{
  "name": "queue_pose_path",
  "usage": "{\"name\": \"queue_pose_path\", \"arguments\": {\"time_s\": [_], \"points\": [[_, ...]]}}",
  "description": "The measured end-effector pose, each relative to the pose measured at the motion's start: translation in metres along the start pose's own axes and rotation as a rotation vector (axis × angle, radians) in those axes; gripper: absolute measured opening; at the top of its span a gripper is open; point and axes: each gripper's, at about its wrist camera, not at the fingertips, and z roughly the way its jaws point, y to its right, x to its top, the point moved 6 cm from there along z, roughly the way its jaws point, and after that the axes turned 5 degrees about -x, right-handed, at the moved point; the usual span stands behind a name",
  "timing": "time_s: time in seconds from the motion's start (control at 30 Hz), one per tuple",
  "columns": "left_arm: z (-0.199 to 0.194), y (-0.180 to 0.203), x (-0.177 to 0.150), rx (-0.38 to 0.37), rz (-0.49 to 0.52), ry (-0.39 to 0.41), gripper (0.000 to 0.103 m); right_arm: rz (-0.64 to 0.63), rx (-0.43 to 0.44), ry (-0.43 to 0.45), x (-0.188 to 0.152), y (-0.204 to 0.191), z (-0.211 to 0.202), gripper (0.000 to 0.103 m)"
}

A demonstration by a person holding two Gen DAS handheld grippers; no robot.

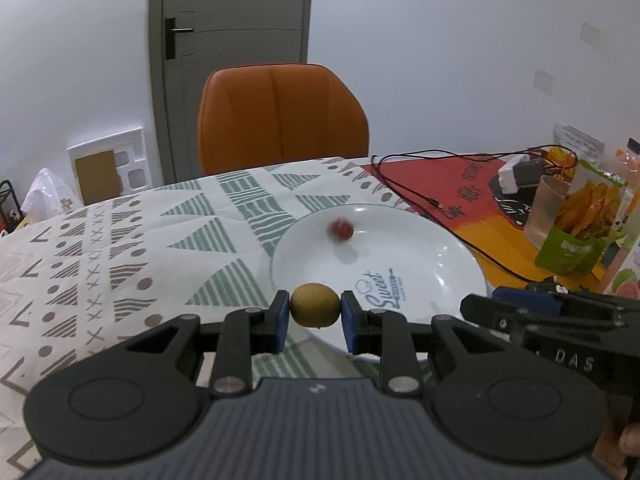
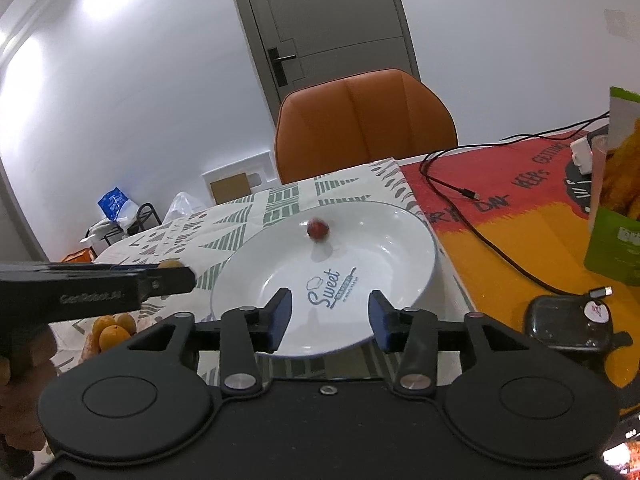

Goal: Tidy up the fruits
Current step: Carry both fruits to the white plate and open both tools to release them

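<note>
Right at the near-left rim of the white plate, a small yellow-green fruit sits clamped between the blue pads of the left gripper. Farther in on the plate lies a blurred red fruit. Over the plate's near edge the right gripper is spread wide, grasping nothing. Just left of the plate, small orange fruits cluster on the patterned tablecloth.

The white plate lies mostly bare — only a small red fruit near its far side; black cable and snack bags crowd its right.
</note>
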Motion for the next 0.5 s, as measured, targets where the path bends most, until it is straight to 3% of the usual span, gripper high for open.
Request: {"name": "queue_pose_path", "arguments": {"time_s": [0.2, 0.3, 0.5], "points": [[0.005, 0.009, 0.008, -0.011, 0.005, 0.010, 0.027, 0.005, -0.010, 0.011, 0.000, 0.004, -0.009, 0.052], [0.004, 0.010, 0.011, -0.002, 0.002, 0.022, 0.032, 0.016, -0.019, 0.014, 0.000, 0.007, -0.011, 0.057], [-0.004, -0.009, 0.006, 0.043, -0.042, 0.009, 0.055, 0.025, -0.019, 0.028, 0.000, 0.004, -0.013, 0.081]]}}
